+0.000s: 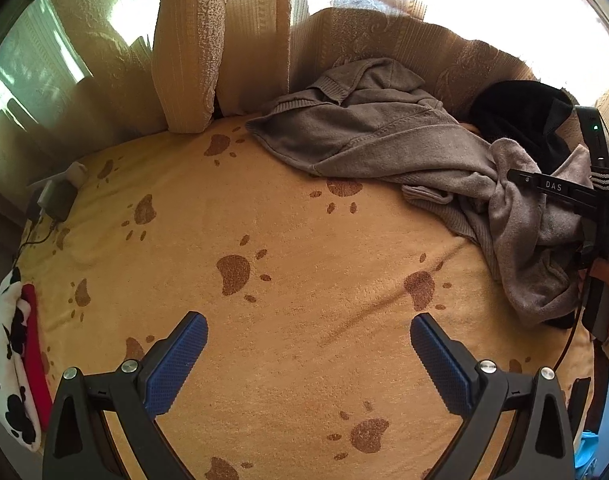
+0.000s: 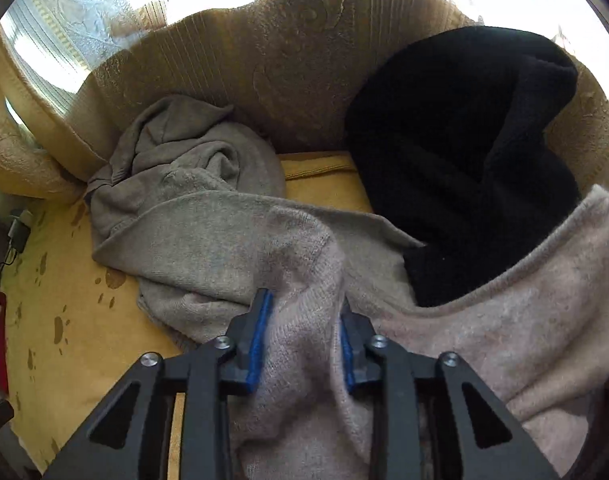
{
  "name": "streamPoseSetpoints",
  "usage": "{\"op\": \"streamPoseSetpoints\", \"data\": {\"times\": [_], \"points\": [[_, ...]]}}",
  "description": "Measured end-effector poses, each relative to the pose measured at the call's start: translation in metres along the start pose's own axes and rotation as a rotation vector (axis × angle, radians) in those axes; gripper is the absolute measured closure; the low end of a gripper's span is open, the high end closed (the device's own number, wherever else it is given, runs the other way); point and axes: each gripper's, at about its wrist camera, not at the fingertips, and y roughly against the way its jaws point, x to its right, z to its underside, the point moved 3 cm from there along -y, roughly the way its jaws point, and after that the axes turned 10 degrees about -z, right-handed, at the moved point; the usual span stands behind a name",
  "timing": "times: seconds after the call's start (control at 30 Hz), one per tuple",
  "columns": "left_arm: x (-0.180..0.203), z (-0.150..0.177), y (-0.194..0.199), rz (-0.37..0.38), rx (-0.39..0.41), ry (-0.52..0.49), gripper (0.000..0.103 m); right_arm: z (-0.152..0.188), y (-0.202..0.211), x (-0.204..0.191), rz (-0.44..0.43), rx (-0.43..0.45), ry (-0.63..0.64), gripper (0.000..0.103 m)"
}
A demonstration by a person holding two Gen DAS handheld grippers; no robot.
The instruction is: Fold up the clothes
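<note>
A crumpled grey-brown sweater lies at the back of a yellow paw-print blanket. A paler pinkish-grey knit garment overlaps it on the right. My right gripper is shut on a bunched fold of that pale garment; in the left wrist view it shows at the right edge, held by a hand. A black knit garment leans on the backrest behind. My left gripper hovers open over bare blanket, holding nothing.
Beige patterned cushions and a backrest close off the far side, with a bright window behind. A charger with cable sits at the blanket's left edge. A black-spotted white and red cloth lies at the near left.
</note>
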Motion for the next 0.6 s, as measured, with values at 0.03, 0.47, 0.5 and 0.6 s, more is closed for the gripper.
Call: {"op": "streamPoseSetpoints", "data": {"times": [0.03, 0.47, 0.5, 0.6], "points": [[0.001, 0.0, 0.001, 0.002, 0.002, -0.003, 0.0, 0.002, 0.004, 0.001, -0.002, 0.014, -0.008, 0.087], [0.019, -0.003, 0.009, 0.113, 0.062, -0.045, 0.0, 0.084, 0.156, -0.04, -0.218, 0.253, -0.017, 0.088], [0.021, -0.003, 0.011, 0.126, 0.068, -0.049, 0.0, 0.096, 0.165, -0.044, -0.222, 0.251, -0.012, 0.088], [0.031, -0.002, 0.017, 0.193, 0.088, -0.074, 0.0, 0.131, 0.191, -0.058, -0.232, 0.244, -0.002, 0.088]]}}
